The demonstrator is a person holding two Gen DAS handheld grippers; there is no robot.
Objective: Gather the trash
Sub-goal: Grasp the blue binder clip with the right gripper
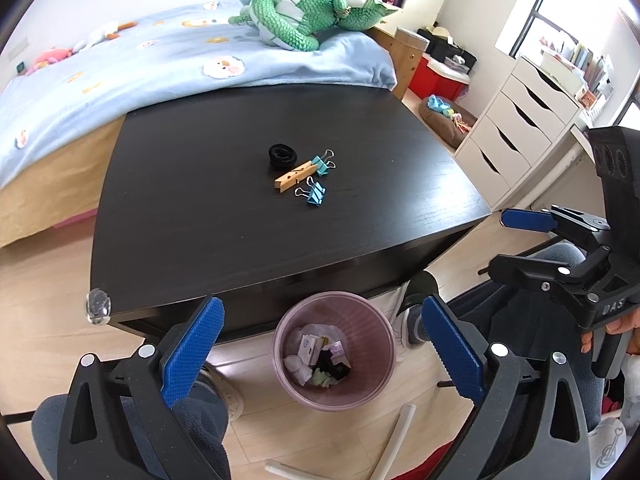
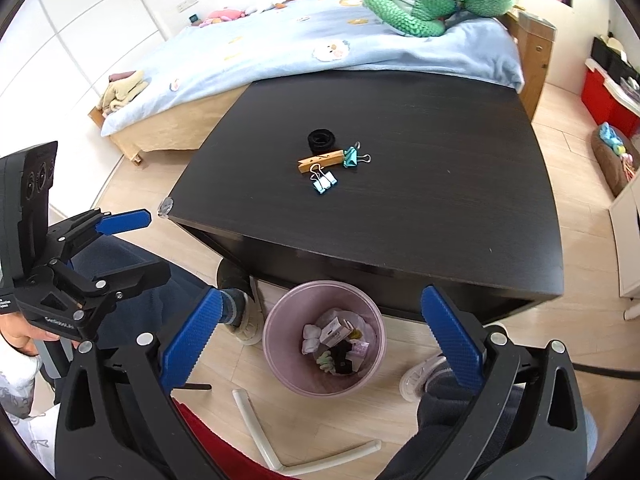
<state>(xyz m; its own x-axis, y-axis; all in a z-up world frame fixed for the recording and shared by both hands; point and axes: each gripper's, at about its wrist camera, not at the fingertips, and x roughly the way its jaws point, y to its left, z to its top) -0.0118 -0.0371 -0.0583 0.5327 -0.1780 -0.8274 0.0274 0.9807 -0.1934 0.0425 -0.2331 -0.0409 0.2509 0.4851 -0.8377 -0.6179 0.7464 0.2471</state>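
Observation:
A pink waste bin stands on the floor against the front of a black table. Inside it lie white tissue, small boxes and dark scraps. My left gripper hangs above the bin, open, with nothing between its blue pads. My right gripper is open over the same bin and holds nothing. Each gripper shows at the side of the other's view, the right gripper and the left gripper. On the table top lie a black hair tie, a wooden clothespin and two blue binder clips.
A bed with a blue blanket and a green plush toy runs behind the table. White drawers stand to the right. A person's feet rest beside the bin. A bent white tube lies on the wooden floor.

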